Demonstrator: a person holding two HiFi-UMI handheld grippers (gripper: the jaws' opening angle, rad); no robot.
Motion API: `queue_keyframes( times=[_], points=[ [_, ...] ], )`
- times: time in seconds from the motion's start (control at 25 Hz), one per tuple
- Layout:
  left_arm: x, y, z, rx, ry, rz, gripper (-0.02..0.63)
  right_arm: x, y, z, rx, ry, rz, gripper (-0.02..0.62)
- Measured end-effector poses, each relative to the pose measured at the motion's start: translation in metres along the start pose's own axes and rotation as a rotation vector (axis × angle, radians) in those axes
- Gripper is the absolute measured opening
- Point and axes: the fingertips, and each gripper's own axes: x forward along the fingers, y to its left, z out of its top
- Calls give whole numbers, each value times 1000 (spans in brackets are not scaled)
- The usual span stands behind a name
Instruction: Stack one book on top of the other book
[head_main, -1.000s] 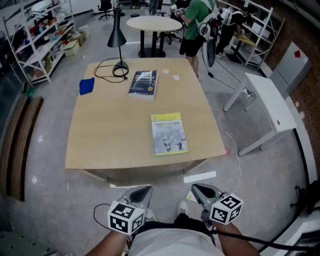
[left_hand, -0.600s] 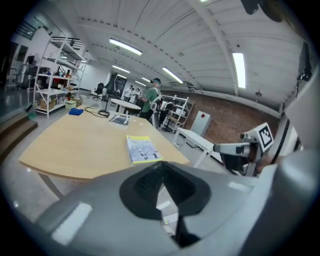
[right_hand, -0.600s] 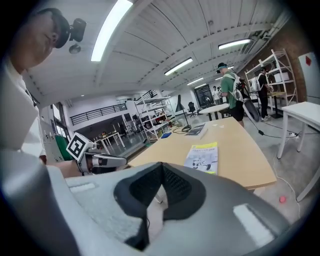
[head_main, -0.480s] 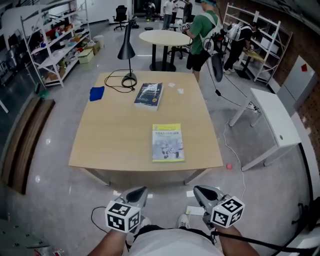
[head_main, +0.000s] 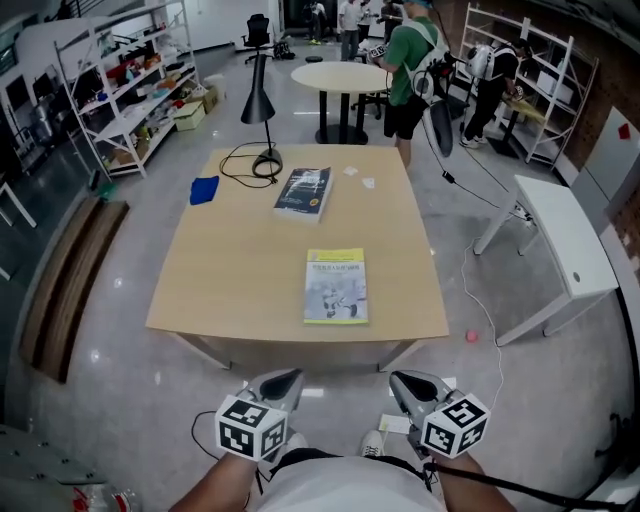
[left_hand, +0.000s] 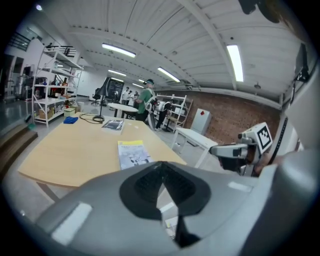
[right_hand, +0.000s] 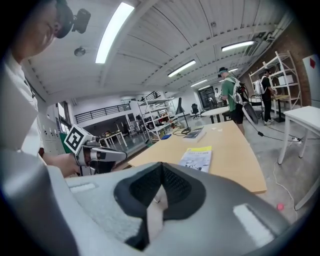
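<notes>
A yellow-and-white book (head_main: 336, 286) lies flat near the front edge of the wooden table (head_main: 220, 280). A dark blue book (head_main: 304, 192) lies farther back, apart from it. Both books show in the left gripper view as the yellow book (left_hand: 132, 153) and the dark book (left_hand: 113, 125), and in the right gripper view as the yellow book (right_hand: 196, 158) and the dark book (right_hand: 194, 133). My left gripper (head_main: 281, 384) and right gripper (head_main: 407, 386) hover short of the table's front edge, both shut with nothing between the jaws.
A black desk lamp (head_main: 262, 100) with its cable and a blue cloth (head_main: 204, 190) stand at the table's far left. Behind it are a round table (head_main: 345, 76) and people. Shelving (head_main: 120, 90) lines the left; a white table (head_main: 560, 250) stands at the right.
The head view has shifted, so the table sits a little more centred and farther up in the picture. Both grippers stay shut and have risen slightly; the books have not moved.
</notes>
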Motion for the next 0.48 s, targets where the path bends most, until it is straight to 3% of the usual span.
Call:
queue_keyframes(
  times=[0.48],
  points=[
    [6,-2,1,63,30,9,6,10,-7,1,-6,-20,9,0]
  ],
)
